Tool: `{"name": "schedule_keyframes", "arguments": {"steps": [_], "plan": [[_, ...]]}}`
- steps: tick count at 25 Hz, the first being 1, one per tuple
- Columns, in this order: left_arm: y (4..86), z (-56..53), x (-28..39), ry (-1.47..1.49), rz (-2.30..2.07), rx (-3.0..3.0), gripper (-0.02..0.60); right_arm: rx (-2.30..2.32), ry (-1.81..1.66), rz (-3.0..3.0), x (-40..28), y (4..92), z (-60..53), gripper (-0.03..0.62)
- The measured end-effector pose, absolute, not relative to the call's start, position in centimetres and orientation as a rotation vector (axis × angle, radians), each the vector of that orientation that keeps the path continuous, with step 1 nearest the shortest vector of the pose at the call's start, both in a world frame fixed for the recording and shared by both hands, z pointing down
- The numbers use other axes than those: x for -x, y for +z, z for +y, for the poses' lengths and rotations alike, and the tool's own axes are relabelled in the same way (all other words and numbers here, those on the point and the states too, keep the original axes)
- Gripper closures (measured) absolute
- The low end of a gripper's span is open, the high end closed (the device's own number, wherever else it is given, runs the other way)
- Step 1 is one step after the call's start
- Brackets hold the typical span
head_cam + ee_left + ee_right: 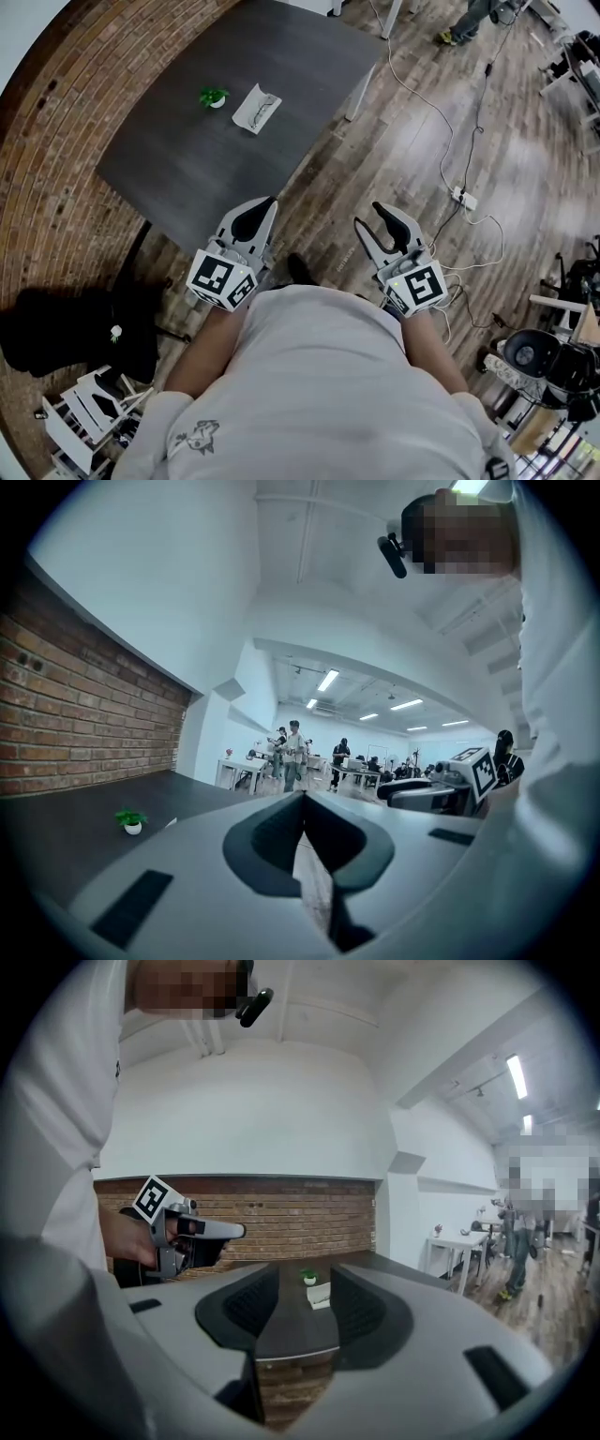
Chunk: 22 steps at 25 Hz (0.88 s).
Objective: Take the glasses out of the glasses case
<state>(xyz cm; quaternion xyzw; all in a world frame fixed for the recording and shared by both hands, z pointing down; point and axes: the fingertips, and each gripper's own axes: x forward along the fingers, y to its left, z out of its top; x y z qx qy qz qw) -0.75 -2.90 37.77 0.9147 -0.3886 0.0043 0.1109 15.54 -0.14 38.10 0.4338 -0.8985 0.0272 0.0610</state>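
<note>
Far out on the dark table lies the white glasses case, flat, well apart from both grippers. A thin dark shape lies on top of it, too small to tell what it is. In the head view the case sits at a slant. That dark shape runs the long way, from lower left to upper right.

Just beside the case, on its left, a little green plant stands in a white pot. Only bare table top lies between the case and the grippers.

The left gripper is over the near edge of the table. Its two jaws are pressed together at the tips, with nothing in them. The right gripper is off the table, over the wood floor. Its jaws are spread apart and empty, and its own view looks between them at the plant and the case.

A brick wall runs along the left side of the table. White cables and a power strip lie on the floor to the right.
</note>
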Motion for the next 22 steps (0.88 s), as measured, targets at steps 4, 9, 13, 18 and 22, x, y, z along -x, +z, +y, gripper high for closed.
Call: {"name": "schedule_keyframes", "arguments": {"steps": [4,9,13,18,22], "plan": [[38.4,-5.4,3.3,0.017,-1.158,-2.665,0.571,-1.275,0.086,-2.733,-12.6,38.4,-3.3,0.418],[39.2,-7.0,6.0,0.022,-1.197,-2.631,0.571,-1.205,0.098,-2.764,-9.6,39.0,-6.1,0.418],[39.1,-7.7,7.8,0.011,-1.249,-2.606,0.571,-1.140,0.089,-2.793,-7.5,38.9,-7.7,0.418],[39.1,-8.9,9.1,0.003,-1.318,-2.560,0.571,-1.010,0.081,-2.846,-5.2,38.5,-10.5,0.418],[39.2,-10.4,9.9,-0.007,-1.407,-2.508,0.571,-0.890,0.075,-2.885,-3.9,38.7,-13.2,0.418]]}}
